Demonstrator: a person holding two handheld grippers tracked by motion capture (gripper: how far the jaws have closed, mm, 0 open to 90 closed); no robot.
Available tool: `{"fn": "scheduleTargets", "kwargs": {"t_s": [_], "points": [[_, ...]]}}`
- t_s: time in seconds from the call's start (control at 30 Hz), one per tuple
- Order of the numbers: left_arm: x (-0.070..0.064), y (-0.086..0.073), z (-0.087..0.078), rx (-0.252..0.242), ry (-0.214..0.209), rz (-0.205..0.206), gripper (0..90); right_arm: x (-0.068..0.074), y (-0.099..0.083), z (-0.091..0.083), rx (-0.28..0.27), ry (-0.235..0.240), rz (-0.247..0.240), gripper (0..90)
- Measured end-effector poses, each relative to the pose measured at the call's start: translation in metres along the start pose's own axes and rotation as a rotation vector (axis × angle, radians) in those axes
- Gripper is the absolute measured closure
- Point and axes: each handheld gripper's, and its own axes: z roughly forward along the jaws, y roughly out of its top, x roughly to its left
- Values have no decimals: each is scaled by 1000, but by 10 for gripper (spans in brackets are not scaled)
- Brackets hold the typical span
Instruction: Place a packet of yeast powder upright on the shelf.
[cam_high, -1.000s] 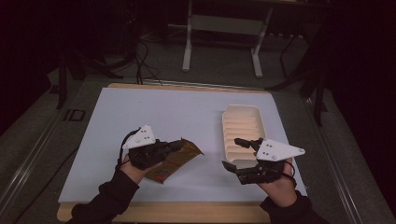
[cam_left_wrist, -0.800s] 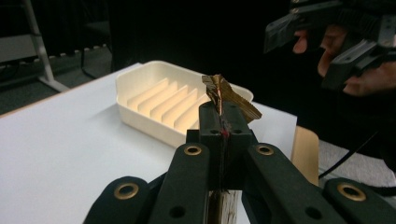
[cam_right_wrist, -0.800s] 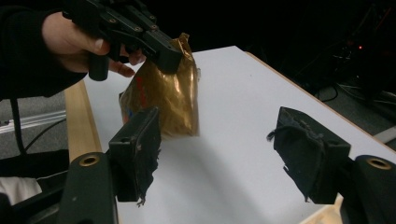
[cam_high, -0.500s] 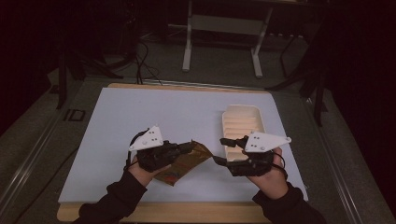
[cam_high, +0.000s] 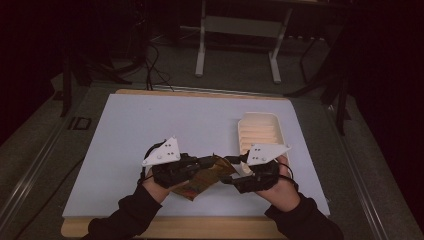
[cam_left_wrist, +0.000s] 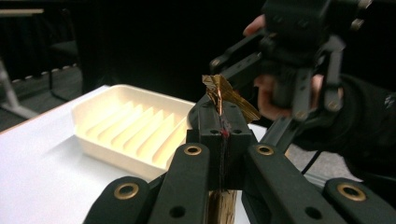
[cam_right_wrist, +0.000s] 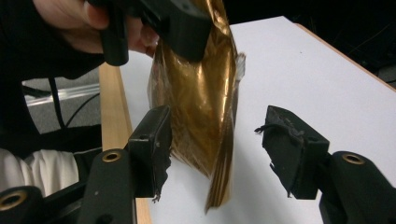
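Passing one gold foil packet between two hand-held grippers, just in front of the cream tray.

The left hand-held gripper (cam_high: 212, 161) is clamped on the foil packet (cam_high: 207, 175), held above the desk (cam_high: 150, 120) near the single ribbed tray (cam_high: 260, 131). The right hand-held gripper (cam_right_wrist: 215, 140) stands wide around the packet's free end; next it likely needs to close squarely on the foil.
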Motion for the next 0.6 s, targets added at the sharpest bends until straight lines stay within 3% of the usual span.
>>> {"fn": "scheduleTargets", "kwargs": {"t_s": [0.13,0.27,0.33,0.5,0.6], "points": [[-4,2,3,2,-22,7,900,1,-1,6,52,62,-8,494],[-7,2,6,17,-23,15,900,2,-2,10,94,111,-21,676],[-7,0,8,31,-26,13,900,1,-2,12,124,136,-23,724],[-5,-1,8,41,-26,1,898,-3,-1,14,154,162,-19,761],[-5,0,8,43,-29,7,896,-4,0,14,161,155,-45,769]]}}
